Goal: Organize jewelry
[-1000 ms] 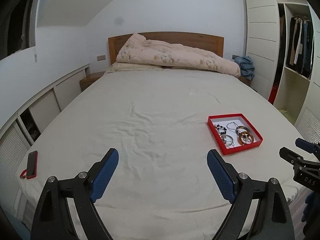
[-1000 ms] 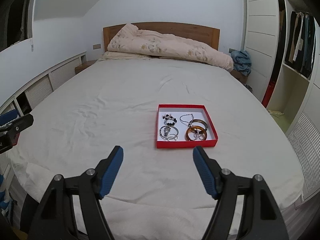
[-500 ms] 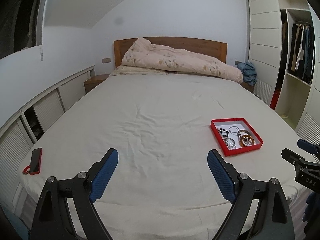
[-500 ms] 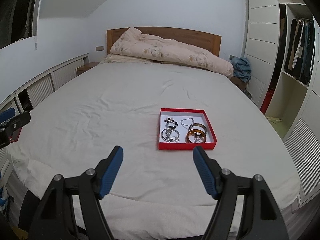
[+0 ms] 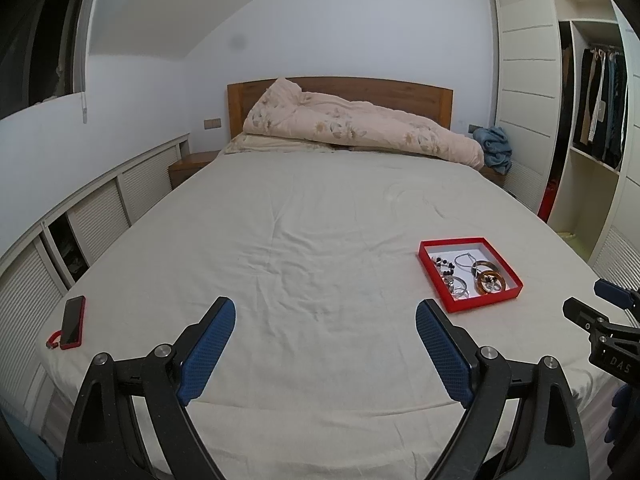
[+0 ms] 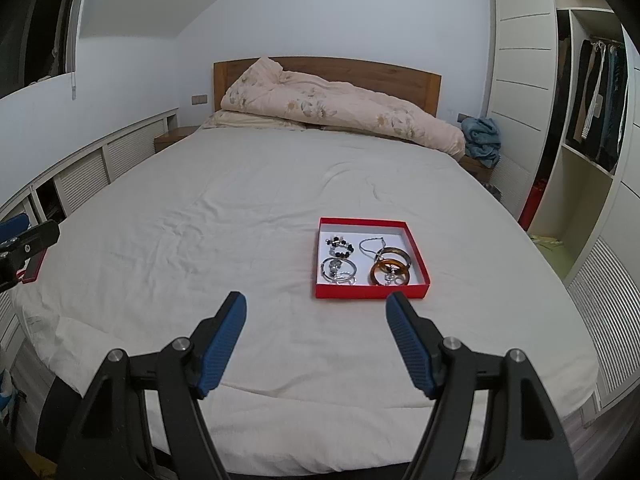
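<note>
While both cameras look up the bed from its foot edge, each catches things the other misses.

Left wrist view only: a phone in a red case lies flat near the left edge of the bed, well apart from the tray; the tip of the right gripper pokes in at the right side.
Right wrist view only: the tray interior is seen almost head-on, and the tip of the left gripper shows at the left side, partly covering the red phone case.
Left gripper: released, blue pads spread wide over bare sheet near the foot edge, holding nothing.
Right gripper: released too, jaws wide apart, hovering just short of the tray's near wall, nothing between the pads.
Red tray: shallow, white-floored, resting on the right half of the bed, nearer the foot edge than the headboard.
Tray contents: a black-and-white bead bracelet at the far left; a silver bangle at the near left; a thin silver chain at the far right; amber bangles at the near right, overlapping, with a small metal piece lying on them that is too small to identify.
Surroundings: a rumpled floral duvet heaped against the wooden headboard; a blue cloth off the bed's far right corner; an open wardrobe with hanging clothes on the right.
Obstruction: nothing lies between either gripper and the tray.
</note>
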A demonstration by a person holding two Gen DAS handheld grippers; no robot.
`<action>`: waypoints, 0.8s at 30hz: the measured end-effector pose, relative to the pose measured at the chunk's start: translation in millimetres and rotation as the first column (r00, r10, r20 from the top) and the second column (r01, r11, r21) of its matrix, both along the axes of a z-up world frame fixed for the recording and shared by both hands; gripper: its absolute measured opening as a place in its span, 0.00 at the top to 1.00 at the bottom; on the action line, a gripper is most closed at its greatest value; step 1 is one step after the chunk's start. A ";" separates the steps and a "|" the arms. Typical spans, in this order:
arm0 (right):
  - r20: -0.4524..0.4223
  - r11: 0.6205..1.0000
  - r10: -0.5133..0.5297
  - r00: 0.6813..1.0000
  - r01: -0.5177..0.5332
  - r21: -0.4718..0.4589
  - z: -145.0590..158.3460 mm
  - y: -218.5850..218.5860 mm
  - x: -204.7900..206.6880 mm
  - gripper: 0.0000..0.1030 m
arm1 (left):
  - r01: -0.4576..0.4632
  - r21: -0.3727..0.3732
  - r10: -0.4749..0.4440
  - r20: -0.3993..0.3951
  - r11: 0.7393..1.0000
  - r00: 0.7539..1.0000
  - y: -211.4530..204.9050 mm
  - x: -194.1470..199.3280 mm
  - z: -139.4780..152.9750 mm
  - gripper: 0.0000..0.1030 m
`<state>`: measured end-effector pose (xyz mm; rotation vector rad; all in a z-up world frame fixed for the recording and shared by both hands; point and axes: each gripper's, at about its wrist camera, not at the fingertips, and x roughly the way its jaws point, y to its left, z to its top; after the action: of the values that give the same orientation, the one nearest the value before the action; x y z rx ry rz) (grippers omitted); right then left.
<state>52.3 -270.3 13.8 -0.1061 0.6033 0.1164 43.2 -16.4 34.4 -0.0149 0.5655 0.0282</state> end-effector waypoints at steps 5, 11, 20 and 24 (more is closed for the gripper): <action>0.015 1.000 -0.006 1.000 0.006 -0.005 4.9 -1.9 -8.7 0.31 | 0.005 -0.003 -0.005 0.010 1.000 1.000 -0.8 -3.9 2.2 0.11; 0.020 1.000 -0.002 1.000 0.002 -0.010 8.5 -0.3 -15.3 0.31 | 0.005 -0.006 -0.005 0.017 1.000 1.000 -0.6 -8.8 4.1 0.11; 0.025 1.000 0.005 1.000 -0.004 -0.015 11.6 0.5 -13.1 0.31 | 0.003 -0.006 -0.003 0.031 1.000 1.000 -3.0 -14.3 5.5 0.10; 0.022 1.000 0.005 1.000 -0.004 -0.016 10.9 1.5 -13.0 0.31 | 0.005 -0.005 -0.005 0.033 1.000 0.999 -3.7 -15.0 4.9 0.10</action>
<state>39.3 -268.8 24.7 -0.1244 0.5817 0.1143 28.2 -20.0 39.3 -0.0192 0.5331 0.0214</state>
